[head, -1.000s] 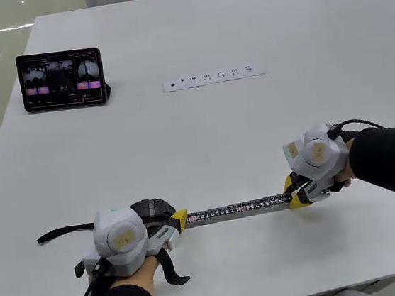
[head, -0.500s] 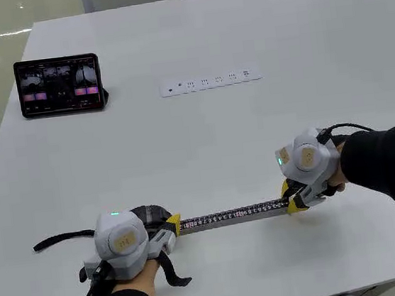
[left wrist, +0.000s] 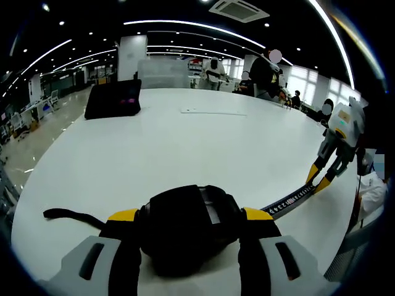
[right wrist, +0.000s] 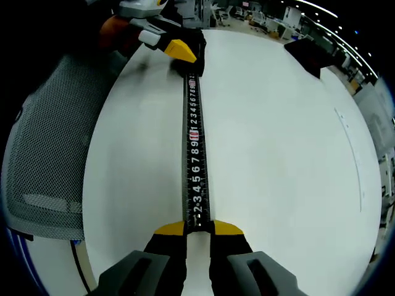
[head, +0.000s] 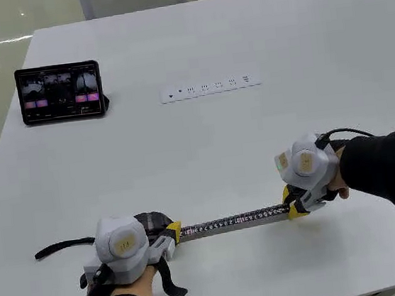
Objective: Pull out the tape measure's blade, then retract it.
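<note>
You're clamping the left gripper (head: 170, 231) on the tape measure's rounded black case (left wrist: 188, 228), near the front edge of the white table (head: 253, 134). Your right gripper (right wrist: 197, 229) is pinching the blade (right wrist: 194, 142) tip between yellow pads (right wrist: 170, 229). Right gripper view is giving readable numerals on the flat black blade; head view is adding the tablet (head: 60, 91) and white power strip (head: 210, 86).

Black tape measure (left wrist: 188, 225), blade (right wrist: 194, 154) extended across table
</note>
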Tool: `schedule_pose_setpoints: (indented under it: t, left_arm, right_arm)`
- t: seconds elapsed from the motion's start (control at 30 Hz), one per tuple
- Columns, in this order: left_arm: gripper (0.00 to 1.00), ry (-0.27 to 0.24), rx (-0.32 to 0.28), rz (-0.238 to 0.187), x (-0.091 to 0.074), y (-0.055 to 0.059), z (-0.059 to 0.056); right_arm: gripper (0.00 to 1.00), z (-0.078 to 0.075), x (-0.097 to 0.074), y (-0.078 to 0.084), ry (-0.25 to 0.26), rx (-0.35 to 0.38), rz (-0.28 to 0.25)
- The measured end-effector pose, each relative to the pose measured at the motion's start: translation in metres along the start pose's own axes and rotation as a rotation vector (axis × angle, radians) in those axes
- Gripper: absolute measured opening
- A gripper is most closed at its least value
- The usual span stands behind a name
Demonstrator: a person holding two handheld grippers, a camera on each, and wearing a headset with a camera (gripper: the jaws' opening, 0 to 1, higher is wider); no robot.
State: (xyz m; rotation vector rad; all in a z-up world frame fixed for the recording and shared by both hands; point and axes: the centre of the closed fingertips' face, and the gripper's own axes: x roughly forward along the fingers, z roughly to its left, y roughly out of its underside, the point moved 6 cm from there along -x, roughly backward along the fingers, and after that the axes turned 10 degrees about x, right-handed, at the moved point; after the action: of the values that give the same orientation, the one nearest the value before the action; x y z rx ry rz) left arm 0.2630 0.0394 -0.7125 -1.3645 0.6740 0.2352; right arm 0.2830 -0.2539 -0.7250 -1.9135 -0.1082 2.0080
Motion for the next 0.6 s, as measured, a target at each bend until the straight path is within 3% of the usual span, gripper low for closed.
schedule_pose_setpoints:
  t: [0.33, 0.4, 0.47, 0.6]
  left_arm:
    - [0.59, 0.006, -0.001, 0.005, 0.0001, 0.0004, 0.0]
    - [0.59, 0.006, -0.001, 0.005, 0.0001, 0.0004, 0.0]
    - [0.59, 0.007, -0.001, 0.004, -0.0002, 0.0004, -0.0002]
    - [0.59, 0.007, -0.001, 0.003, -0.0002, 0.0004, -0.0002]
  right_arm:
    - [0.1, 0.0002, -0.0001, -0.0017, 0.0, 0.011, 0.002]
    - [0.1, -0.0008, -0.0002, -0.0019, -0.006, 0.101, -0.019]
    - [0.1, 0.0004, 0.0005, -0.0025, 0.002, 0.05, -0.014]
    - [0.1, 0.0012, 0.0009, -0.0042, 0.006, 0.034, -0.006]
